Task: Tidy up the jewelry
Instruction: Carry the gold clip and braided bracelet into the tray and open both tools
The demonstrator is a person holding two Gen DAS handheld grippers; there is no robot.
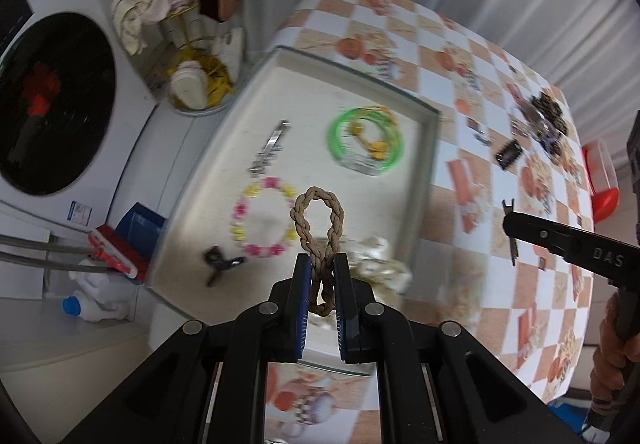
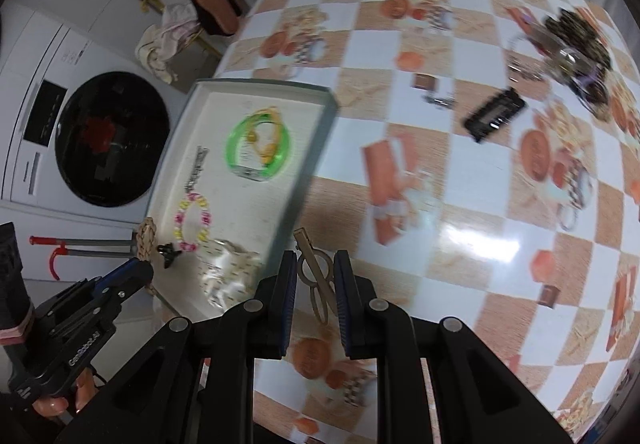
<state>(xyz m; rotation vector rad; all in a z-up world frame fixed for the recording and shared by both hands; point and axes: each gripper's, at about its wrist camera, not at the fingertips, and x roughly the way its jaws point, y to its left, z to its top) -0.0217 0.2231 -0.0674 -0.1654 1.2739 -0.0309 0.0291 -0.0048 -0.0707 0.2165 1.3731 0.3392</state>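
My left gripper (image 1: 321,264) is shut on a beige braided rope bracelet (image 1: 318,228), whose loop sticks up past the fingertips. It hangs above the near part of a white tray (image 1: 430,148). The tray holds a green bangle (image 1: 366,140), a silver hair clip (image 1: 270,152), a pink and yellow bead bracelet (image 1: 264,222), a small black clip (image 1: 220,264) and a pearly white piece (image 1: 380,264). My right gripper (image 2: 315,264) is shut on a tan metal hair clip (image 2: 316,276), over the tablecloth just right of the tray (image 2: 316,148). The left gripper (image 2: 136,270) with the rope bracelet (image 2: 146,240) shows at lower left.
A checkered tablecloth (image 2: 460,204) covers the table. A pile of mixed jewelry (image 2: 576,52) and a black comb clip (image 2: 494,116) lie at its far right. A washing machine (image 2: 112,136), laundry clutter (image 1: 160,8) and bottles (image 1: 92,304) stand to the left, off the table.
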